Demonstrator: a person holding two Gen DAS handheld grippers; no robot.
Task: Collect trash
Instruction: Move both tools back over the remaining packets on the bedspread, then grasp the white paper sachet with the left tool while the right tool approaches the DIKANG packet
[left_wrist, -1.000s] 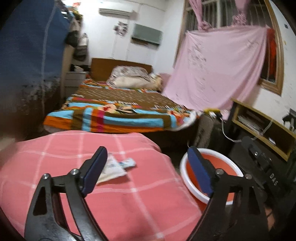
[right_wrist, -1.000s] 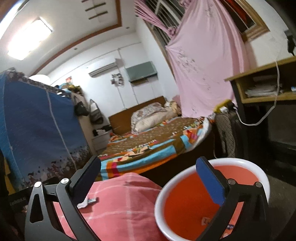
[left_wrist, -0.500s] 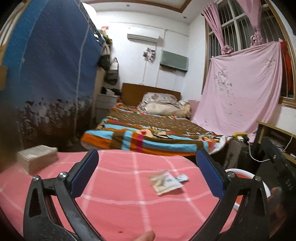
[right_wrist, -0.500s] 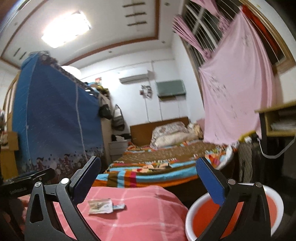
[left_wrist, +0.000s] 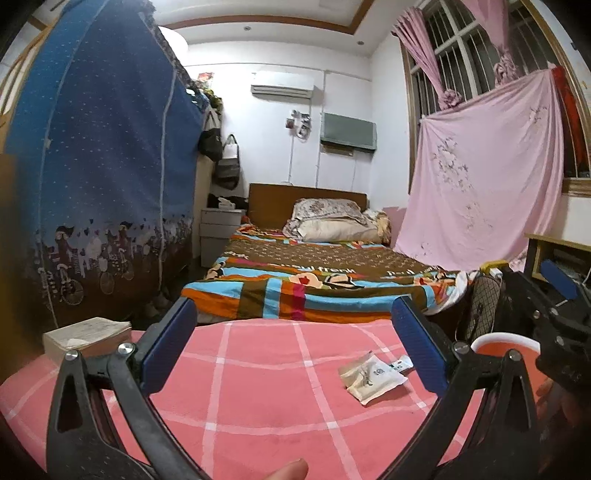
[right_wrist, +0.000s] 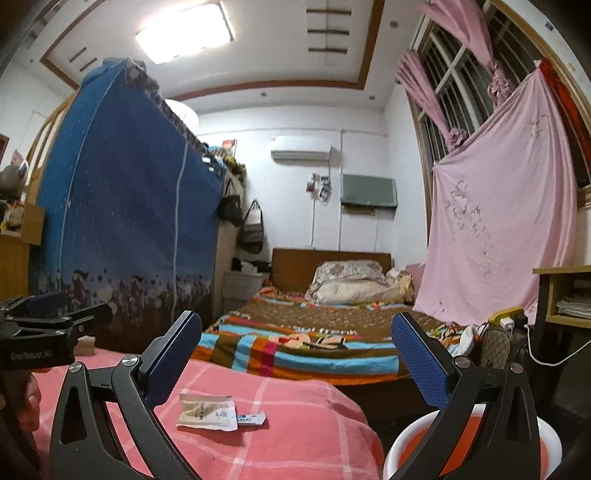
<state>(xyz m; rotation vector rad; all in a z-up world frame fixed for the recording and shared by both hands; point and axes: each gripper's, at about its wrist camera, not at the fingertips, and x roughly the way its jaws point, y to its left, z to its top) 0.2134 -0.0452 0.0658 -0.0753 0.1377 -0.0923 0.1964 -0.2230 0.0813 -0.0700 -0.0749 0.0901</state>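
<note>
The left claw (right_wrist: 55, 314) body reads "GenRobot.AI", faintly.

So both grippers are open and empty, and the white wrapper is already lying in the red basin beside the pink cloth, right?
Not quite. The white wrapper is not in the red basin; it lies flat on the pink checked cloth, with a small blue-printed scrap beside it. The right wrist view shows this plainly. The rest holds: the left gripper and right gripper are both open and empty.
</note>
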